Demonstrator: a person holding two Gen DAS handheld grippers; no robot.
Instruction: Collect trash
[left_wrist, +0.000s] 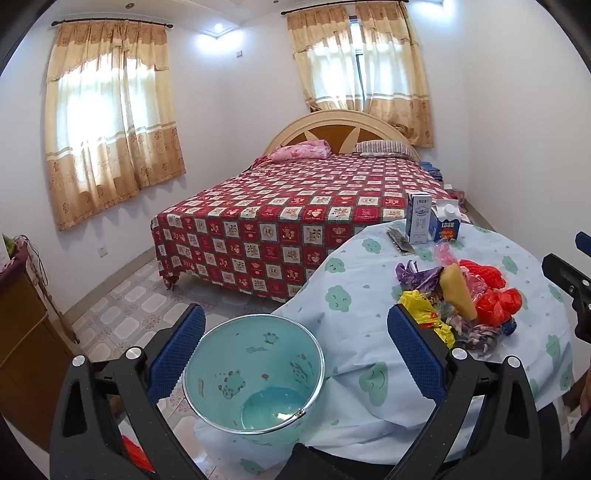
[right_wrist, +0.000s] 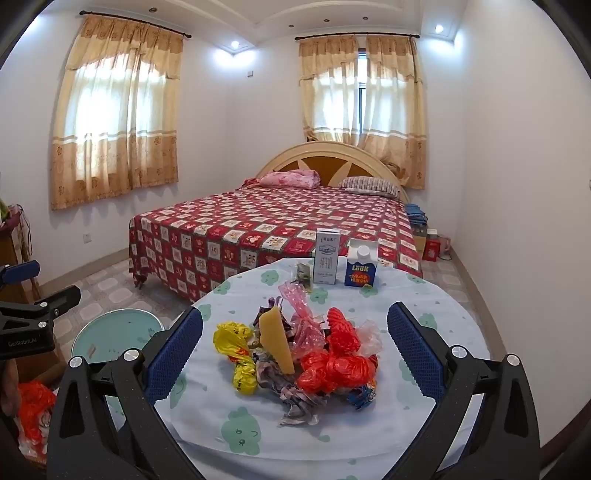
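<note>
As the left view looks down past my left tongs (left_wrist: 295, 350), whose jaws stand wide apart and grip nothing, the teal bin (left_wrist: 255, 373) on the floor beside the table (left_wrist: 354, 295) shows only its bare bottom, so I judge that no trash is collected yet. In the right view my right tongs (right_wrist: 294, 349) also gape with nothing between the pads, hovering over the heap of crumpled wrappers (right_wrist: 299, 354) mid-table, with two cartons (right_wrist: 343, 264) upright behind it; the whole pile is left to move, and the bin (right_wrist: 118, 332) waits at lower left.
</note>
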